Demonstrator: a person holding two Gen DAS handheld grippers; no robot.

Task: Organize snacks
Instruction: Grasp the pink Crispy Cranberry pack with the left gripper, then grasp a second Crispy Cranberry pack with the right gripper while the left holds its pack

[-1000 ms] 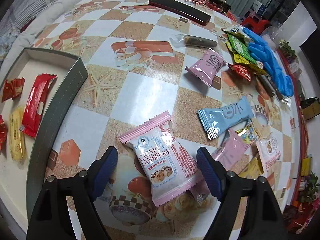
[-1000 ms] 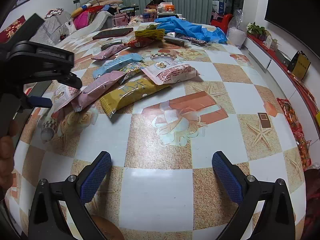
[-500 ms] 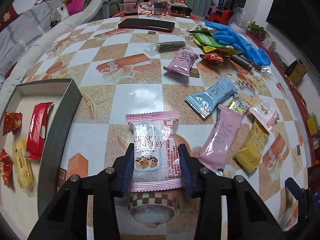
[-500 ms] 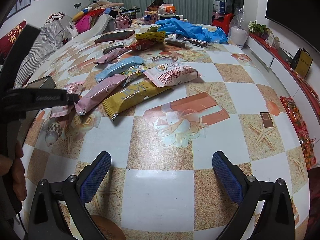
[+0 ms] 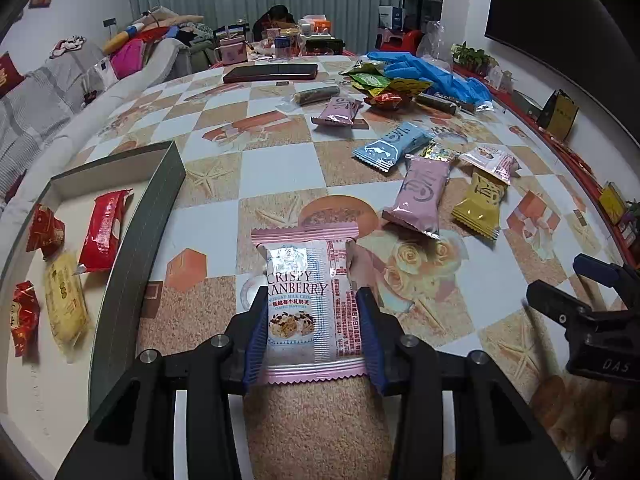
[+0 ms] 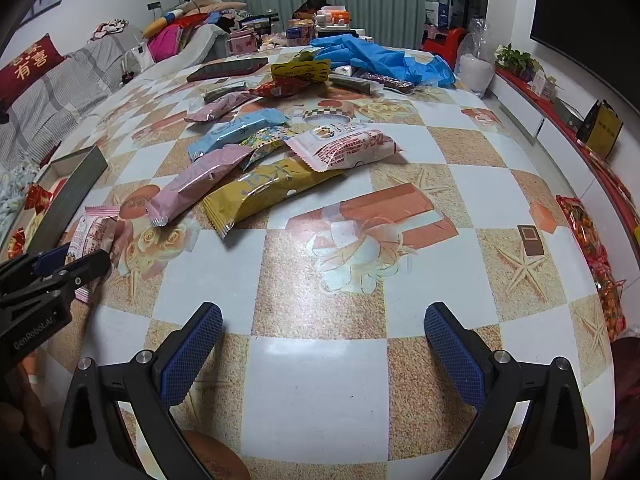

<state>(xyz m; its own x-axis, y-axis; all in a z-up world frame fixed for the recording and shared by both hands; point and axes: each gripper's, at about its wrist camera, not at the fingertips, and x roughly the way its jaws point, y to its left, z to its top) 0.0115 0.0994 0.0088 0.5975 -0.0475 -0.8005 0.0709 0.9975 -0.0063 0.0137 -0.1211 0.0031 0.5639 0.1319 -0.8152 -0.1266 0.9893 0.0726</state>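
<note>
Since 1 second ago the left gripper (image 5: pixel 312 328) has closed in on the pink cranberry nougat packet (image 5: pixel 308 304), and now its 2 blue pads (image 5: pixel 256 332) press both long edges of the packet, which points away over the checkered table (image 5: pixel 280 172). Left of it stands the open grey box (image 5: pixel 156 200), with 5 snacks already inside. Further right, loose packets lie in a group. Over bare table, the right gripper (image 6: pixel 324 344) has its jaws spread wide, holding nothing.
</note>
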